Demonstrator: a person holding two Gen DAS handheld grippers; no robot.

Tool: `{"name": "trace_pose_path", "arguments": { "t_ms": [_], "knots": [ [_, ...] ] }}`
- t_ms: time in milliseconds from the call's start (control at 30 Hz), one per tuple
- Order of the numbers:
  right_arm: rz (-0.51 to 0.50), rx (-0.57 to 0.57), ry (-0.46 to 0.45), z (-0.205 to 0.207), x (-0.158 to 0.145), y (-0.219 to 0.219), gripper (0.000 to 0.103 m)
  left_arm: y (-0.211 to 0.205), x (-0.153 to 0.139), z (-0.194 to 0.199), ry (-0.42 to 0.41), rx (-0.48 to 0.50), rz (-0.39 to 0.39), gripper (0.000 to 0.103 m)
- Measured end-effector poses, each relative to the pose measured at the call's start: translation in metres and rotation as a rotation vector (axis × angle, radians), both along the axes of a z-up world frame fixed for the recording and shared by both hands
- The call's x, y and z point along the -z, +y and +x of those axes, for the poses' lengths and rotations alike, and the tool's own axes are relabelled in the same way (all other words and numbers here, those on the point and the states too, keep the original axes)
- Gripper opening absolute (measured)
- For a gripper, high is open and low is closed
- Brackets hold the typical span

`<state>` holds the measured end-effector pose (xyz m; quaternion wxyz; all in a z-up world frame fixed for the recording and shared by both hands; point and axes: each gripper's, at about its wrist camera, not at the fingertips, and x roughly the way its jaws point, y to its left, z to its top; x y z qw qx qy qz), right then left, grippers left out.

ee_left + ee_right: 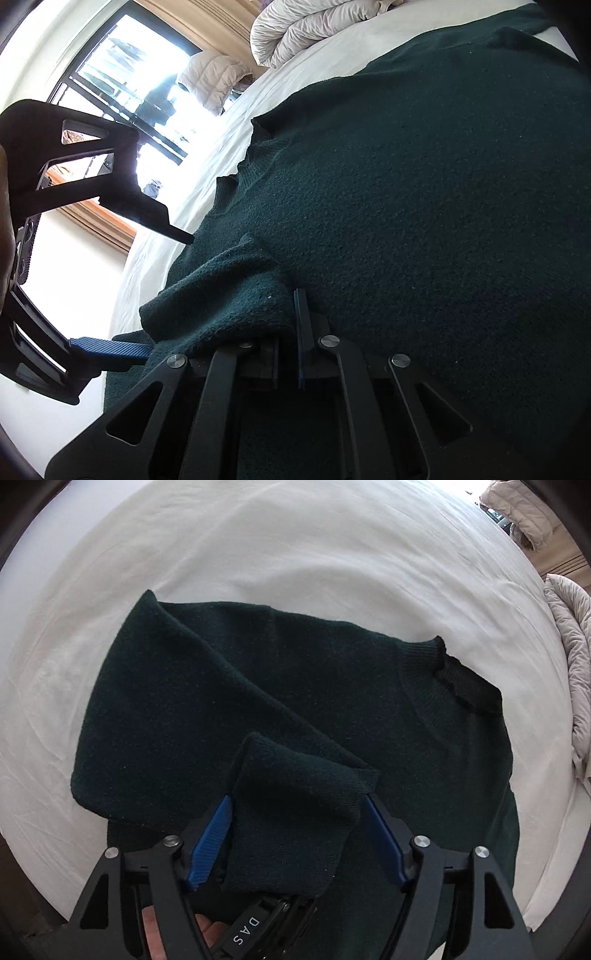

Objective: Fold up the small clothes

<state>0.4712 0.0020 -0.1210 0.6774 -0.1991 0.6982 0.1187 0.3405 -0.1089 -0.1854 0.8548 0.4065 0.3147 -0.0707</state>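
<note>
A dark green knit sweater [295, 686] lies spread on a white bed sheet [295, 546], its collar [454, 672] at the right. My left gripper [286, 325] is shut on a fold of the sweater's sleeve [221, 295]. My right gripper [295, 834] is open; its blue pads [210, 842] stand on either side of the sleeve cuff [295, 805], which lies across the jaws. The right gripper [159, 291] also shows at the left of the left wrist view, open, with one blue pad [110, 349] near the sleeve.
A bunched beige duvet [306, 29] lies at the far end of the bed, also in the right wrist view [569, 657]. A bright window [140, 81] and a puffy jacket [210, 81] stand beyond the bed. The sheet's edge [546, 886] runs down the right.
</note>
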Motion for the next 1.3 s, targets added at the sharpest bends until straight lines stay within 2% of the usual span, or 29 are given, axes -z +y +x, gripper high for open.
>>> {"name": "trace_pose_path", "arguments": {
  "t_ms": [133, 233, 300, 400, 500, 700, 833, 1033, 1133, 1167, 1300],
  "knots": [
    [-0.066, 0.0, 0.0, -0.001, 0.001, 0.001, 0.075, -0.002, 0.0, -0.001, -0.009, 0.002, 0.011, 0.003],
    [-0.139, -0.014, -0.047, -0.005, -0.006, 0.003, 0.075, -0.001, 0.0, -0.003, -0.017, 0.006, 0.016, 0.003],
    [-0.146, -0.016, -0.082, -0.008, -0.018, 0.004, 0.075, 0.0, -0.001, -0.003, -0.015, 0.006, 0.006, 0.003],
    [-0.205, -0.038, -0.167, -0.009, -0.03, 0.009, 0.082, 0.001, -0.003, -0.002, -0.018, 0.006, 0.002, 0.003],
    [-0.23, -0.054, -0.2, -0.01, -0.032, 0.011, 0.09, 0.003, -0.003, -0.001, -0.017, 0.007, -0.004, 0.003],
    [-0.278, -0.062, -0.146, -0.008, -0.006, 0.027, 0.091, 0.005, -0.004, 0.0, -0.021, 0.008, -0.016, 0.003],
    [-0.273, -0.026, -0.119, -0.004, 0.002, 0.034, 0.092, 0.007, -0.005, 0.001, -0.02, 0.009, -0.036, 0.003],
    [-0.123, 0.036, -0.092, -0.005, -0.021, 0.044, 0.092, 0.008, -0.005, 0.001, -0.024, 0.009, -0.046, 0.003],
    [-0.145, 0.039, -0.096, -0.002, -0.021, 0.045, 0.091, 0.008, -0.005, 0.001, -0.024, 0.009, -0.046, 0.003],
    [-0.144, 0.05, -0.088, -0.002, -0.019, 0.044, 0.09, 0.008, -0.005, 0.001, -0.024, 0.009, -0.046, 0.003],
    [-0.154, 0.086, -0.058, -0.003, -0.003, 0.046, 0.076, 0.009, -0.005, 0.001, -0.025, 0.009, -0.048, 0.003]
  ]
}}
